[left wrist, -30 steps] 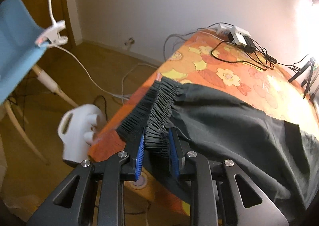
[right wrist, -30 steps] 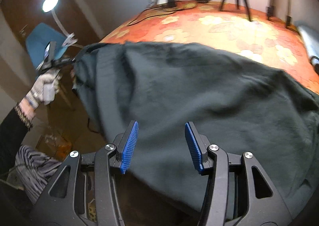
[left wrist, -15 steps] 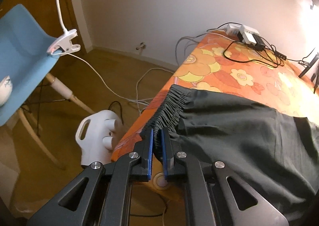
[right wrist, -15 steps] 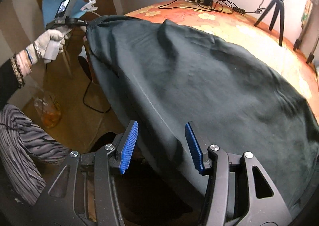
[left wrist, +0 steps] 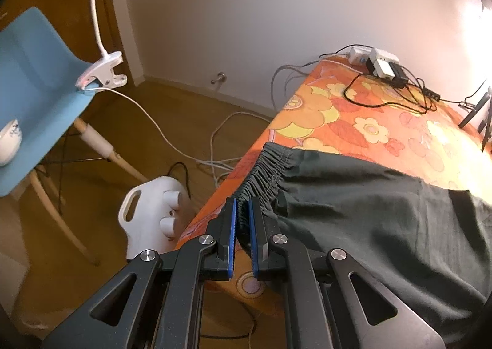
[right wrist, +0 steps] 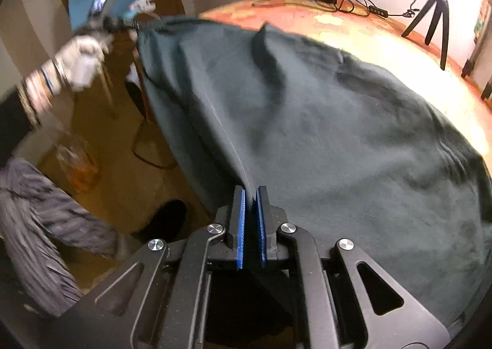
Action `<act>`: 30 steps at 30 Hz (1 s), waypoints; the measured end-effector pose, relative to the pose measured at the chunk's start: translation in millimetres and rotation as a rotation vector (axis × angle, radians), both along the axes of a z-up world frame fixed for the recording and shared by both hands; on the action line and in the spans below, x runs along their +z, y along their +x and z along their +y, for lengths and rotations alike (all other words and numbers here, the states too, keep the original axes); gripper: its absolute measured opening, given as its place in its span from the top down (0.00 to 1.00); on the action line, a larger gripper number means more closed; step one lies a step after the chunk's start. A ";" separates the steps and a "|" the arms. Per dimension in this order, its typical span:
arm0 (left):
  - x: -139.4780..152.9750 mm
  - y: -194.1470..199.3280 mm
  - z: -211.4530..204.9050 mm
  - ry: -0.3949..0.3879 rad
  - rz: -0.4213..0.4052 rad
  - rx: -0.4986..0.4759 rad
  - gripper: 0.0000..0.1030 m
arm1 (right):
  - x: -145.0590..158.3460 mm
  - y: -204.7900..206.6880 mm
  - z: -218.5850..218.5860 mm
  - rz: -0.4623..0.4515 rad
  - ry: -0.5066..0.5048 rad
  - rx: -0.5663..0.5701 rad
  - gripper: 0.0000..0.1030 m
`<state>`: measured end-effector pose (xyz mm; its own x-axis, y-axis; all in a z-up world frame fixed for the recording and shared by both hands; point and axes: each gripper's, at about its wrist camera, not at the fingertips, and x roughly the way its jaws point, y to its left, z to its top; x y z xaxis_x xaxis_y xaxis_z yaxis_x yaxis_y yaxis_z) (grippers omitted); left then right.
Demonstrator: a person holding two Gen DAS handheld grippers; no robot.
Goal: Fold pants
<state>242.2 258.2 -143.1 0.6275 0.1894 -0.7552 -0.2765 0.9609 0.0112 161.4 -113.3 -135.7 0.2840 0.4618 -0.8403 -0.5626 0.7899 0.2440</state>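
Dark grey-green pants [left wrist: 369,210] lie spread on the orange flowered table [left wrist: 353,121]. My left gripper [left wrist: 242,210] is shut on the gathered elastic waistband [left wrist: 267,170] at the table's near left edge. In the right wrist view the pants [right wrist: 323,121] fill the frame, with one raised fold in the middle. My right gripper [right wrist: 251,198] is shut on the pants' near edge, which hangs off the table. The left gripper [right wrist: 123,21] shows far left in that view, holding the waistband corner.
A power strip with cables [left wrist: 381,66] lies at the table's far end. A black tripod [right wrist: 430,16] stands on the far right. A blue chair [left wrist: 33,84] with a clip lamp [left wrist: 101,75], a white jug [left wrist: 153,210] and floor cables sit left of the table.
My left gripper closed on the waistband and stretched it along the table edge. My right gripper closed on the pants' near edge.
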 end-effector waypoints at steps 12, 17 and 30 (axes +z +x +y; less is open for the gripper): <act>5.9 -1.1 0.3 0.095 0.026 0.027 0.88 | 3.7 -12.7 3.7 0.012 -0.033 0.078 0.69; 26.1 -6.8 -21.5 0.115 -0.024 -0.020 0.88 | 32.0 10.0 -43.3 -0.023 0.055 -0.051 0.64; 55.0 -5.0 -216.1 -0.055 -0.062 -0.492 0.87 | 51.7 64.4 -113.0 -0.105 -0.074 -0.393 0.58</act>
